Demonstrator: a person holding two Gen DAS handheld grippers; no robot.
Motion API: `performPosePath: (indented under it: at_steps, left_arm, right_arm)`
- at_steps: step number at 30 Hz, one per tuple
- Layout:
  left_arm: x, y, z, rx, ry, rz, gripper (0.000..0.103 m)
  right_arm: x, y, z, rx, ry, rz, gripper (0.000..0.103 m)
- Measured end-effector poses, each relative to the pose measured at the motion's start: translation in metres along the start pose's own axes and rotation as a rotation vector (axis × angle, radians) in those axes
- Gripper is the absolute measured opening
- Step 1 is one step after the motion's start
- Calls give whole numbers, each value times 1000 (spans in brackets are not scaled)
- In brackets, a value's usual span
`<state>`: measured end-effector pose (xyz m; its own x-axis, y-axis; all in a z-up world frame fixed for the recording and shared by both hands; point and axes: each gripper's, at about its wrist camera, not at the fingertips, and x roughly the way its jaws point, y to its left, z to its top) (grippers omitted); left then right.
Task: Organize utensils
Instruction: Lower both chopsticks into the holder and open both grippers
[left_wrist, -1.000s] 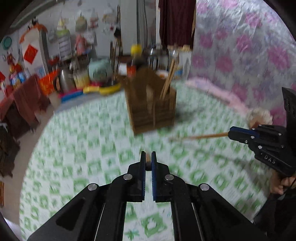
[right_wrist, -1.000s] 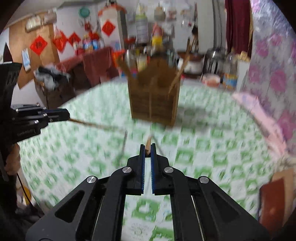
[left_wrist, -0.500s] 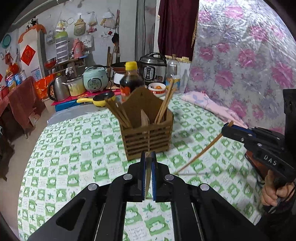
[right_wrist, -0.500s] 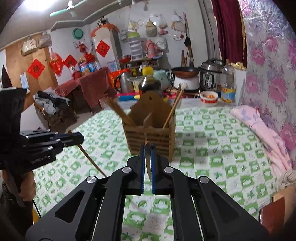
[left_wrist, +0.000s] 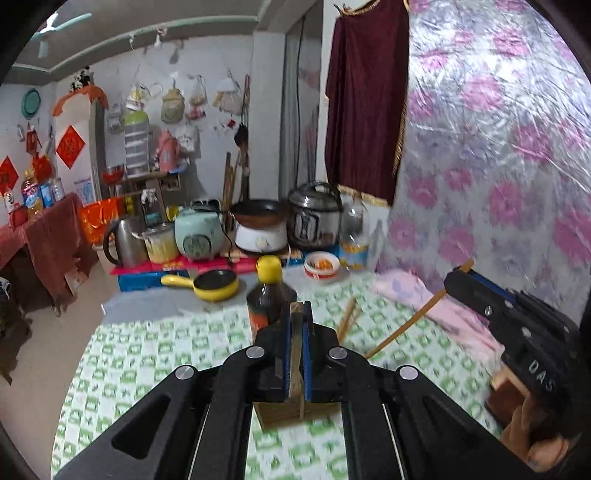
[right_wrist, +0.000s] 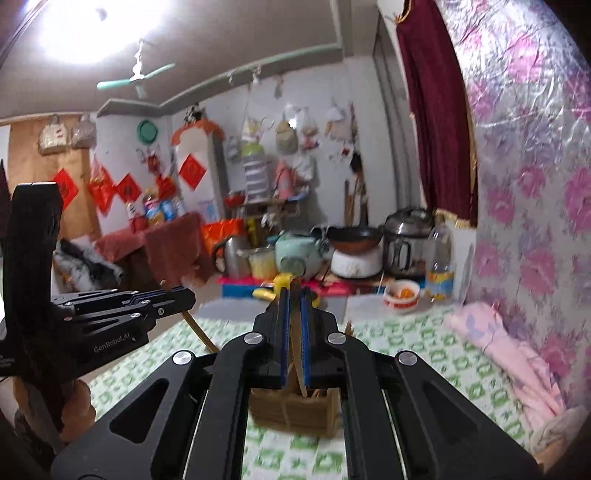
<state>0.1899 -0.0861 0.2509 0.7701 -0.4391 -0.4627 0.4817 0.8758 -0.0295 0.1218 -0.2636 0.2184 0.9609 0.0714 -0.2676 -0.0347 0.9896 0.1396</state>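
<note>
Both grippers are clenching thin wooden chopsticks: left gripper (left_wrist: 296, 325) pinching one (left_wrist: 295, 354), right gripper (right_wrist: 294, 317) another (right_wrist: 295, 343), now raised directly over the slatted wooden holder (right_wrist: 291, 410) on the green-checked tabletop (right_wrist: 413, 354), nearer than before.

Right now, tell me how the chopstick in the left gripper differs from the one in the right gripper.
The left gripper holds its chopstick nearly upright; the right gripper holds its chopstick slanted. The left chopstick's lower end appears outside the wooden holder, against its front; the right one's tip dips inside the holder's open top. Both are light wood, clamped between shut blue pads, above the same holder.
</note>
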Motion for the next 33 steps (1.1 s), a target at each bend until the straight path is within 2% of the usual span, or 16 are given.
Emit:
performPosePath:
  at_steps: [3,7,13,21,25,27,29,31,33]
  left_arm:
    - [17,3,8,-13,-13,19,6]
    - [47,8,3,-24,12,42,6]
    - [81,29,-10,-80,56,22,6]
    - [116,50,-29,-125,130,-9,7]
    - [135,54,-39,-135,182,8,8]
    - [141,58,-42,-149,205,10,18]
    - [140,62,-43,-169,200,8,53]
    - [135,66,-42,-191,176,13,64]
    - [129,68,-40,-199,165,4,69]
  right_arm:
    - [18,-2,3,13,-9,-8,7]
    - [48,-9,-4,23,28,-5,7]
    - [93,-25,-18,61,130,17,7]
    - [122,-27,-34,88,224,41,7]
    - [145,-25,-50,90,302,34,7]
    - [154,-24,-56,85,345,45,12]
    - [156,-25,-59,84,349,24,13]
    - [153,-25,-59,78,344,26,16]
    - [149,-24,-56,79,330,20,26]
